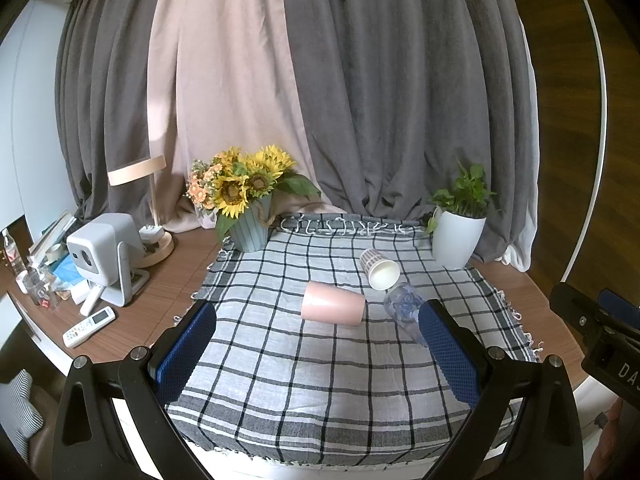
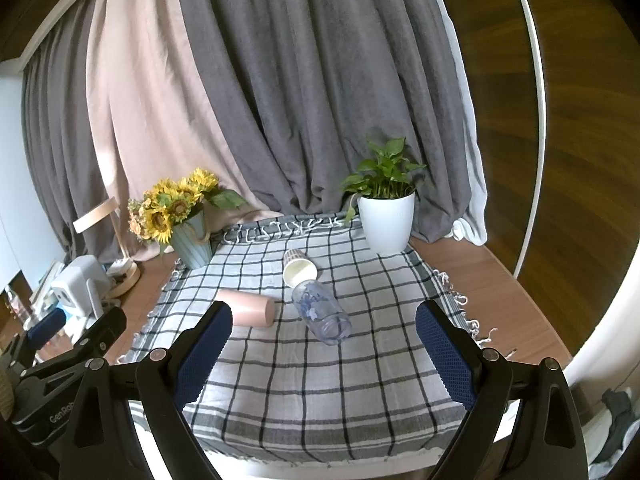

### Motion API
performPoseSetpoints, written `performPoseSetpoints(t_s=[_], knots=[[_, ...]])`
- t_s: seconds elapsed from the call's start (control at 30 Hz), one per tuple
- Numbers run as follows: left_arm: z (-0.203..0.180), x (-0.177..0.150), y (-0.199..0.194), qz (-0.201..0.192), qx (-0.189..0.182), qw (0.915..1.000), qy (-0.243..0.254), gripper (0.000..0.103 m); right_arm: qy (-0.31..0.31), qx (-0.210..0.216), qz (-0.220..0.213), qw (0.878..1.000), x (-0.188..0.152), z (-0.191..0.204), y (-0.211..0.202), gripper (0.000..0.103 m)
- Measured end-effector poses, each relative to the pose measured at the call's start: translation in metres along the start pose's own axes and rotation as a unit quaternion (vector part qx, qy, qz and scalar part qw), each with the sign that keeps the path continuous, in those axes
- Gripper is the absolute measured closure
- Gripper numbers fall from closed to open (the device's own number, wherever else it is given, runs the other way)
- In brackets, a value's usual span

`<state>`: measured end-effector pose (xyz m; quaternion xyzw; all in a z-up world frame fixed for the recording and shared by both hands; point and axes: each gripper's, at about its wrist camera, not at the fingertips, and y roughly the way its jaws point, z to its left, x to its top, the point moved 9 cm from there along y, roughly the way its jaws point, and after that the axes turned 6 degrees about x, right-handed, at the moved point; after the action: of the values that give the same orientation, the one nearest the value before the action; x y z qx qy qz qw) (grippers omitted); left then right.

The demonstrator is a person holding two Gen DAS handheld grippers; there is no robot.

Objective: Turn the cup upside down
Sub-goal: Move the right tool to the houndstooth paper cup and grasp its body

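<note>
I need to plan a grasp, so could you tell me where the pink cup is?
The pink cup lies on its side mid-tablecloth, left of the clear cup.

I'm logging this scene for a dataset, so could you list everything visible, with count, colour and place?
pink cup: 1, pink, on its side, cloth centre.
paper cup: 1, white, patterned, on its side behind.
clear cup: 1, clear with blue print, on its side, right of the pink cup.
checked cloth: 1, grey-white, covers the table.
sunflower pot: 1, teal, back left.
plant pot: 1, white, back right.
projector: 1, white, far left.
remote: 1, white, left edge.
lamp: 1, pale, back left.
curtains: grey and pink, behind.
left gripper: 1, black, blue pads, open.
right gripper: 1, same, open.
</note>
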<state>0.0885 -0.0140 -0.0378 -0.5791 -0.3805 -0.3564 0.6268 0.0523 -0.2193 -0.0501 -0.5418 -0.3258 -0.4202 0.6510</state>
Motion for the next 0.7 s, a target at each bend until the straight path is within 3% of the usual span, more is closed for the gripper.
performPoseSetpoints(t_s=[0.3, 0.7], knots=[[0.004, -0.004, 0.030, 0.048, 0.003, 0.9987, 0.014, 0.000, 0.014, 0.002, 0.028, 1.000, -0.005, 0.006, 0.026, 0.010], [0.022, 0.015, 0.162, 0.154, -0.012, 0.9876, 0.027, 0.000, 0.058, -0.002, 0.127, 0.990, 0.008, 0.015, 0.148, 0.010]])
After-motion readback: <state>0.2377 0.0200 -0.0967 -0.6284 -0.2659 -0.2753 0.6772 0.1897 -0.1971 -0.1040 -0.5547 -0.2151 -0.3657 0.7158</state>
